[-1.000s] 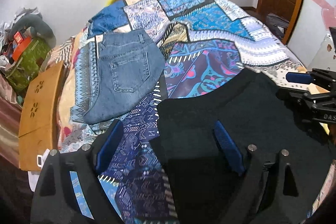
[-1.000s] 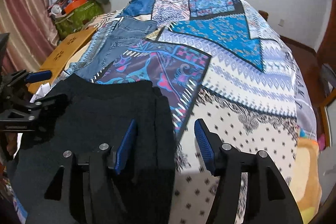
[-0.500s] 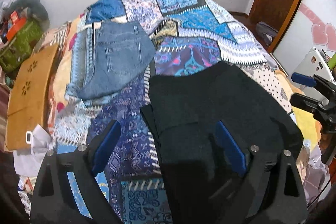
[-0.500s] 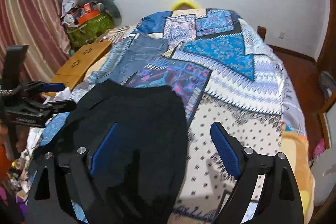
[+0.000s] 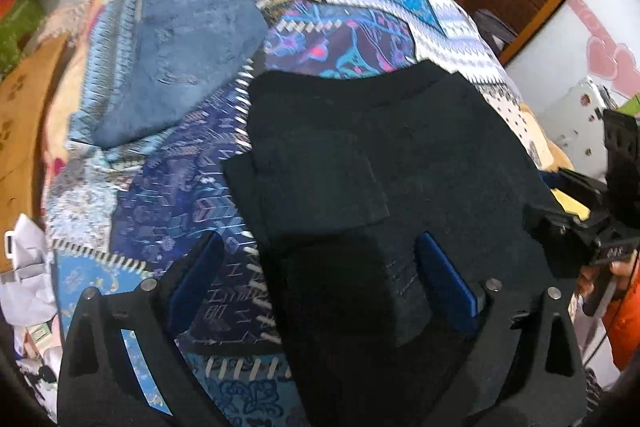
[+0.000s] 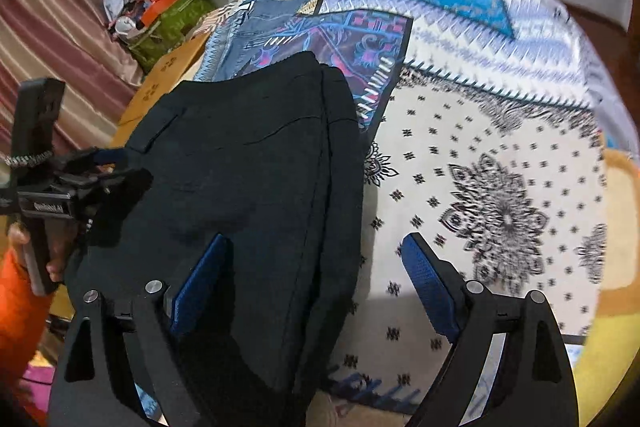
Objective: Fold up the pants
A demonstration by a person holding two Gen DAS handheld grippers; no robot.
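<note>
Nearby, folded jeans (image 5: 176, 63) beside black pants (image 5: 384, 163) on patterned bedspread (image 6: 500, 163), both grippers' jaws opening, pads off cloth.

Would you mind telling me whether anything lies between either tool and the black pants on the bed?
Nothing visible does. The black pants already lie under the left tool and the right tool, both opening. The folded jeans lie apart, farther up the bed.

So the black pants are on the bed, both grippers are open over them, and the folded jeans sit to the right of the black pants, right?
Not quite: in the left wrist view the folded jeans lie to the left of the black pants. The rest holds.
</note>
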